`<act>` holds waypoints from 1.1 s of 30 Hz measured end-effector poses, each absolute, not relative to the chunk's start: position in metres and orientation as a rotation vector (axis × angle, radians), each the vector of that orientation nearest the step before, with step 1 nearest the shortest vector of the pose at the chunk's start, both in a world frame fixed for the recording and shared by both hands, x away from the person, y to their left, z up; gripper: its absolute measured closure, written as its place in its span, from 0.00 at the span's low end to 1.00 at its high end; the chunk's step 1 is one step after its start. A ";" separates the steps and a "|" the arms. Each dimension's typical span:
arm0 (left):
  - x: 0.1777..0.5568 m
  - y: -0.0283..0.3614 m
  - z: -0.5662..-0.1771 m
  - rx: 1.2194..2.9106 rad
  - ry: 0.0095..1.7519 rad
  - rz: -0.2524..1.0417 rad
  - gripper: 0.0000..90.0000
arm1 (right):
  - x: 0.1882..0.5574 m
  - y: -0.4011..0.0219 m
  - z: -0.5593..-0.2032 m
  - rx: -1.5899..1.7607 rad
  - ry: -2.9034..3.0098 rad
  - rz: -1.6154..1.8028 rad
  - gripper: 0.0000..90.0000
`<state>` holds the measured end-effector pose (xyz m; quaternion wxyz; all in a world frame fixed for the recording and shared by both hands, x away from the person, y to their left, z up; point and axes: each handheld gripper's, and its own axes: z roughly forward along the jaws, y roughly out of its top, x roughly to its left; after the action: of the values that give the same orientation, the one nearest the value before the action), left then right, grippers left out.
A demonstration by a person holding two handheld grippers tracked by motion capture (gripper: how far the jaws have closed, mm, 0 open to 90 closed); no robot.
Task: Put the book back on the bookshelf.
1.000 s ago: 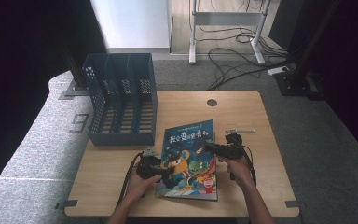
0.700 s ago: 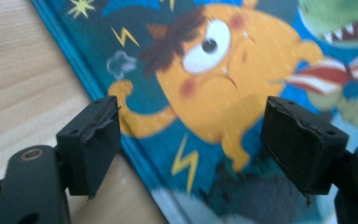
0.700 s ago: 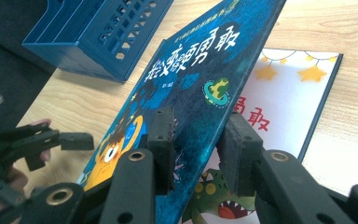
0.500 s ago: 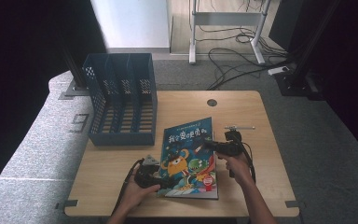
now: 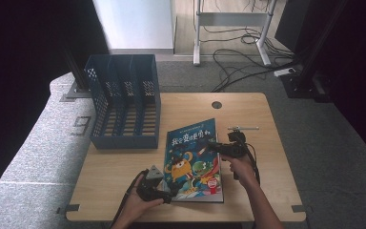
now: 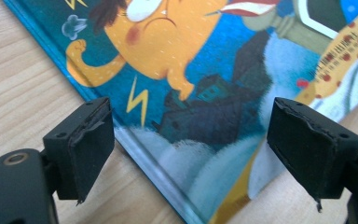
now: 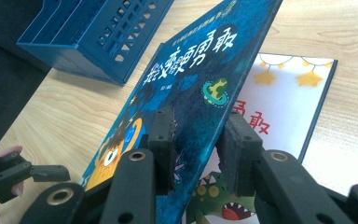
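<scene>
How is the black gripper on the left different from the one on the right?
The left gripper has its jaws spread wide and pinches nothing, while the right gripper has its jaws close together around the lifted front cover of the blue picture book. The left gripper hangs over the book's bottom corner; the right one is at the cover's open edge, which it tilts up off the first page. Both have black jaws.

Bare table (image 5: 124, 167) left of the book (image 5: 193, 162); file rack (image 5: 124, 102) probably blocks behind.
</scene>
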<state>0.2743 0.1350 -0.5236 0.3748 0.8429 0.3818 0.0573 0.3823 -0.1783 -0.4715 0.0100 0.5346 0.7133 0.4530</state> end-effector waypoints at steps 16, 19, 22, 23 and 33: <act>0.262 0.128 -0.521 2.197 0.932 0.140 0.15 | 0.389 -0.176 -0.469 1.670 2.235 1.405 0.75; 0.260 0.123 -0.524 2.227 0.911 0.125 0.13 | 0.389 -0.176 -0.468 1.672 2.235 1.414 0.76; 0.261 0.122 -0.526 2.220 0.916 0.107 0.09 | 0.389 -0.174 -0.466 1.669 2.235 1.406 0.76; 0.263 0.123 -0.526 2.214 0.919 0.097 0.09 | 0.389 -0.174 -0.466 1.666 2.237 1.403 0.76; 0.263 0.125 -0.525 2.192 0.925 0.099 0.08 | 0.389 -0.171 -0.459 1.639 2.233 1.421 0.78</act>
<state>0.2635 0.1248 -0.5254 0.3711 0.8548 0.3608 0.0386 0.3894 -0.1715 -0.4590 0.0141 0.5264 0.7172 0.4565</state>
